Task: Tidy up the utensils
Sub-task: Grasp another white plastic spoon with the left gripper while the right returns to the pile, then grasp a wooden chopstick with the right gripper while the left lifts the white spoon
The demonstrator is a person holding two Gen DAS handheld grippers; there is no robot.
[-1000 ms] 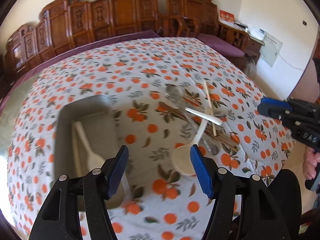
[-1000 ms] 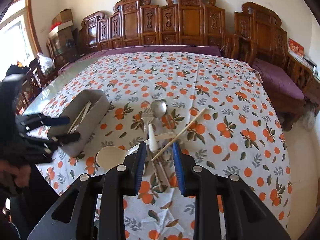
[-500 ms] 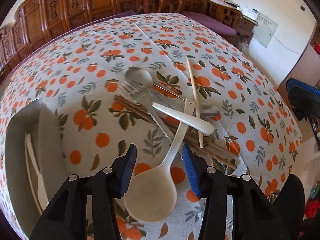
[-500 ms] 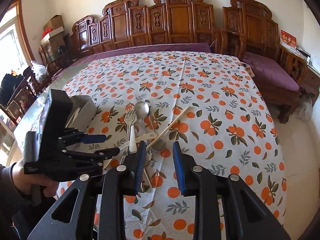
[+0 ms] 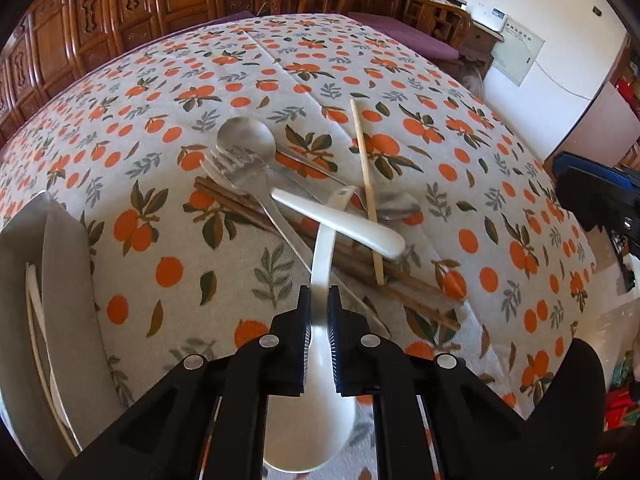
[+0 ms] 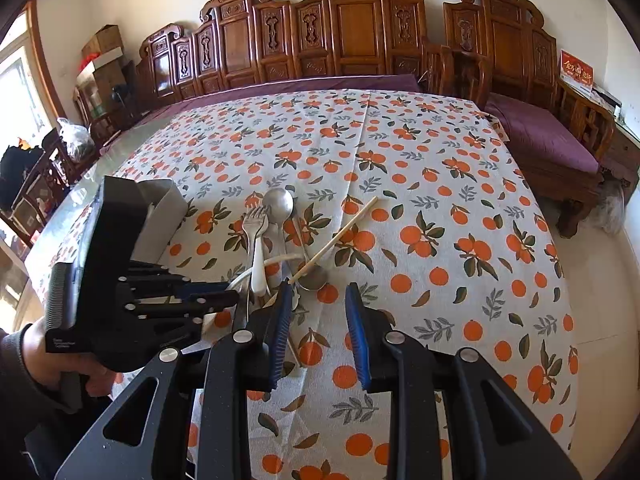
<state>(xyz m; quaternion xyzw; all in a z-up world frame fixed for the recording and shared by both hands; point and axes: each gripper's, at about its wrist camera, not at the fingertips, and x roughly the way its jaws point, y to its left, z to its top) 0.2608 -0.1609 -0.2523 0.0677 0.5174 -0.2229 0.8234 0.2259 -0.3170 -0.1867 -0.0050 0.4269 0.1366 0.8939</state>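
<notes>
My left gripper (image 5: 319, 314) is shut on the handle of a cream rice paddle (image 5: 322, 248); its bowl lies under the jaws. The paddle's handle runs under a white-handled utensil (image 5: 340, 220) in a pile with a metal spoon (image 5: 246, 142), a fork (image 5: 234, 168), dark chopsticks (image 5: 240, 206) and a pale chopstick (image 5: 366, 184). A grey tray (image 5: 64, 280) at left holds white utensils (image 5: 34, 300). My right gripper (image 6: 316, 316) is open and empty, above the cloth just right of the pile (image 6: 276, 240). The left gripper (image 6: 216, 300) shows in the right wrist view.
The table carries an orange-print cloth (image 6: 440, 208). Carved wooden chairs (image 6: 352, 32) line the far side. A purple-cushioned bench (image 6: 548, 140) stands at right. The table's near edge drops off at right (image 5: 592, 280).
My left gripper moved down onto the rice paddle and closed on its handle. The right gripper drew a little closer to the pile and stayed open.
</notes>
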